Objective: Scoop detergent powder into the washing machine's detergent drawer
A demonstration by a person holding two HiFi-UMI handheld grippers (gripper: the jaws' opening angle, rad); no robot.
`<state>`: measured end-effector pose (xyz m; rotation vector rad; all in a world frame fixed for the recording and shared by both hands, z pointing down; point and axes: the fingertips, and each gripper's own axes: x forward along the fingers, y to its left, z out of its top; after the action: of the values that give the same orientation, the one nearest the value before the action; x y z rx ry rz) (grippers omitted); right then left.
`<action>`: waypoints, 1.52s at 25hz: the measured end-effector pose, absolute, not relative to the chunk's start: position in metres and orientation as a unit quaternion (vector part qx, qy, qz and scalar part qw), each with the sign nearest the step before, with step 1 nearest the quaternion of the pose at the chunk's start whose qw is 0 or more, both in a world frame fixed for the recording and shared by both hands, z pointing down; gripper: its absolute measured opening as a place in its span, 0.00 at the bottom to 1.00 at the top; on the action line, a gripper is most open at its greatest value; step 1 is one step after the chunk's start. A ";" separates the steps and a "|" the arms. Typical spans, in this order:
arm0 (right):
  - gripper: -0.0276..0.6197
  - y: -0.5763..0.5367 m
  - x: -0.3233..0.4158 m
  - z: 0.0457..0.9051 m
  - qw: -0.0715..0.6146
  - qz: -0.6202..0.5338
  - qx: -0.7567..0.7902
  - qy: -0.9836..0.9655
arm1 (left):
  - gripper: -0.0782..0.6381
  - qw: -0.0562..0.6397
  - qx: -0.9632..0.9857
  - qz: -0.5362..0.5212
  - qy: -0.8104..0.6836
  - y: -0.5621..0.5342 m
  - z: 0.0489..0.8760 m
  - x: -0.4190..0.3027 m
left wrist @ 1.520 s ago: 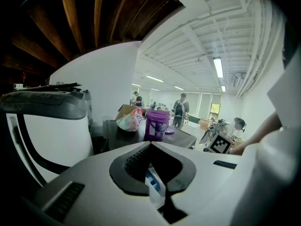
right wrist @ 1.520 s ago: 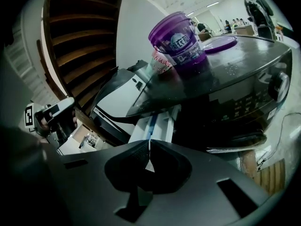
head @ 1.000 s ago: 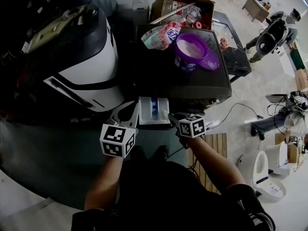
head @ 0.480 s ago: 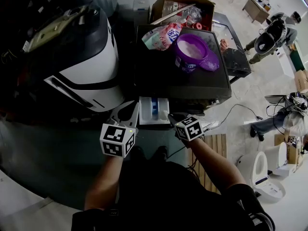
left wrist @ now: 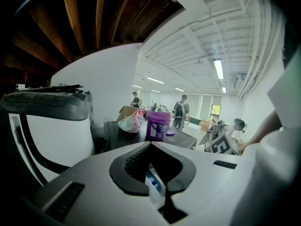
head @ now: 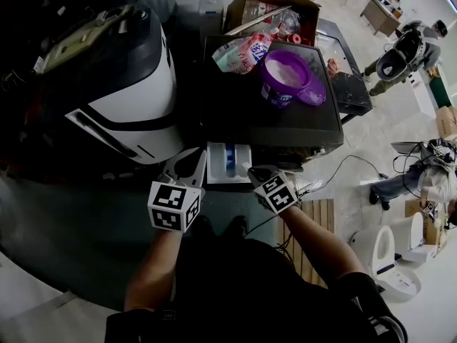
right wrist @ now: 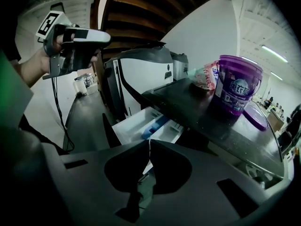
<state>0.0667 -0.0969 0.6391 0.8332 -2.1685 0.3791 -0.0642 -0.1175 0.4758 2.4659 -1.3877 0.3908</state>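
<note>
— Any print legible on the purple tub (right wrist: 236, 86)?
— A label with pale characters there, too blurred to read.
— And on the bag (right wrist: 205, 76) beside it?
— Red and blue print, equally unreadable. No other text anywhere.

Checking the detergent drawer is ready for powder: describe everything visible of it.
The detergent drawer is white plastic, pulled out level from the front of the dark washing machine. Walls split it into compartments, with a blue insert in the middle one. Whether powder lies in it cannot be told. The left gripper is beside its left edge and the right gripper at its right front corner; contact is unclear.
</note>
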 end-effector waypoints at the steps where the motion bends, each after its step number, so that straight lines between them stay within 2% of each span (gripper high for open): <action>1: 0.07 -0.097 0.066 0.639 0.388 0.142 0.326 -0.851 | 0.11 0.142 0.855 0.135 -0.481 -0.118 0.476 -0.065; 20: 0.07 -0.089 0.051 0.638 0.470 0.011 0.278 -0.838 | 0.11 0.145 0.858 0.121 -0.478 -0.121 0.477 -0.075; 38: 0.07 -0.082 0.049 0.642 0.517 -0.066 0.242 -0.819 | 0.11 0.144 0.860 0.117 -0.475 -0.124 0.474 -0.074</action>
<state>0.0486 -0.0816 0.6416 0.5813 -1.9655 -0.1593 -0.0743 -0.1237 0.4745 2.4791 -1.3683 0.3379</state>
